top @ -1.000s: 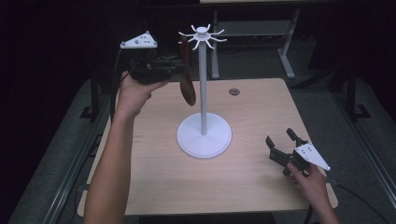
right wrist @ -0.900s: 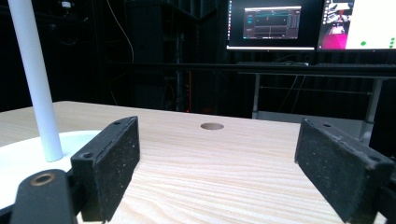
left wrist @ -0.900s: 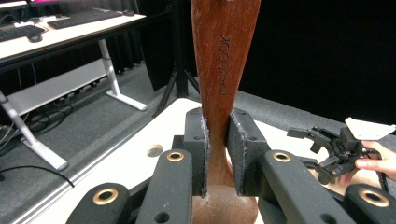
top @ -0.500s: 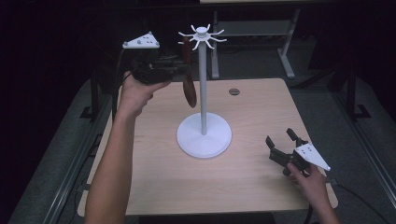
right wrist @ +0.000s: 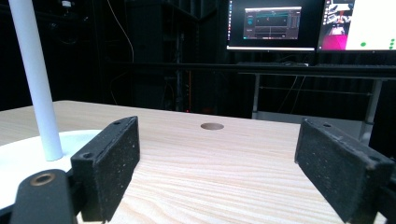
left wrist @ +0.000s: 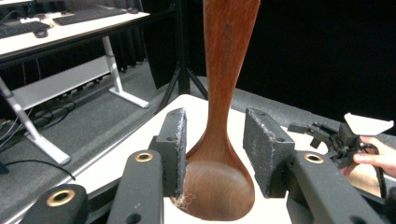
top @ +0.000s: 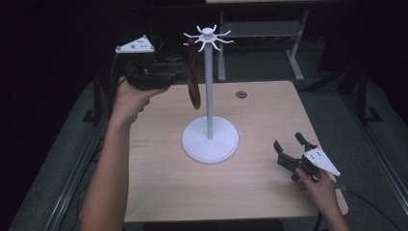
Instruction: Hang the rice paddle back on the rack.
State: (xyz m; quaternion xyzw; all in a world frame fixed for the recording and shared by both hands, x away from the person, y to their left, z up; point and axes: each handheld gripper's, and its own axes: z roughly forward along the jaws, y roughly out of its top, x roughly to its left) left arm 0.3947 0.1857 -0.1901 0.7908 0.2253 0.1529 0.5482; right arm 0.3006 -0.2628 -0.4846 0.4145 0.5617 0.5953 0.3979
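Forearm raised along the left side of the high view, my left hand lifts the left gripper up near the top of the frame, level with the upper half of the white stand. In the left gripper view its jaws stand a little apart on either side of a wooden spoon; the left pad touches the bowl's edge, a gap shows at the right one. The spoon hangs bowl-down from one of the prongs at the stand's crown, just left of the pole, in the upper middle of the high view. My right hand rests low at the lower right of the frame, on the wooden table, holding the right gripper pointed toward the stand's round base. Its jaws are spread wide with nothing between them, and the right gripper view looks between them across bare tabletop to monitors at the top right.
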